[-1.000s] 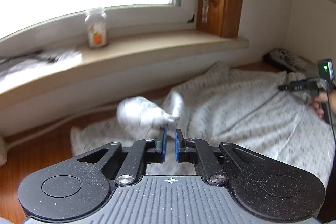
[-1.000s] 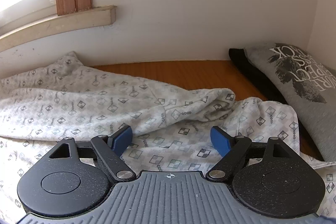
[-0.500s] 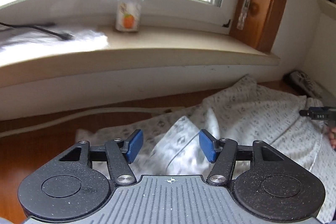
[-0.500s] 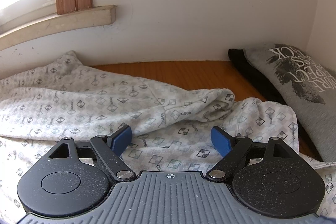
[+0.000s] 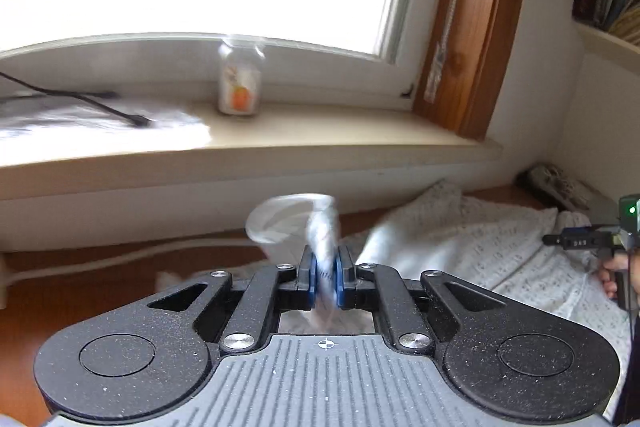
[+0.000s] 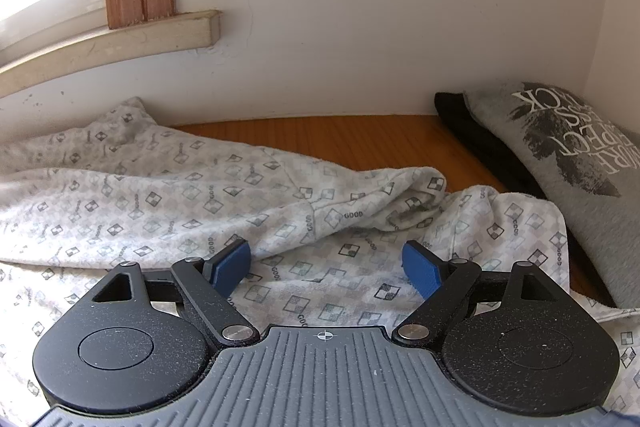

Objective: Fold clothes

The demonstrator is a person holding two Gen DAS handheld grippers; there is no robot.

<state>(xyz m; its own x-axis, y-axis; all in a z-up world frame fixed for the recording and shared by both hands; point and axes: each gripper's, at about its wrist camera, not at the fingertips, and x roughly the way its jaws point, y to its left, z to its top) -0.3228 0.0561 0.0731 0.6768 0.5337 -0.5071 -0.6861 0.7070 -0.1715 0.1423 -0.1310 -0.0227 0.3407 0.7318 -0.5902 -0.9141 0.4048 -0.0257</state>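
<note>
A white garment with a small checked print point(image 5: 460, 239) lies crumpled on the wooden surface below the window. My left gripper point(image 5: 326, 279) has its jaws closing, and the blue pads press on a bunched fold of the garment point(image 5: 320, 227) that stands up blurred above them. In the right wrist view the same garment point(image 6: 160, 195) spreads out, a sleeve end folded over it. My right gripper point(image 6: 326, 263) hovers just above the cloth, open, with nothing pinched between its pads. A person's hand point(image 5: 612, 267) holding that gripper shows at the right edge of the left wrist view.
A windowsill point(image 5: 280, 139) carries a small jar point(image 5: 239, 83) and a black cable point(image 5: 80, 99). A white cord point(image 5: 120, 259) runs along the wall's base. A grey printed shirt point(image 6: 580, 163) on a black garment point(image 6: 480, 143) lies right, beside bare wood point(image 6: 320, 139).
The left gripper let go of a cloth corner, opened wide, then closed on a fold of the garment and lifted it. The right gripper has not moved.
</note>
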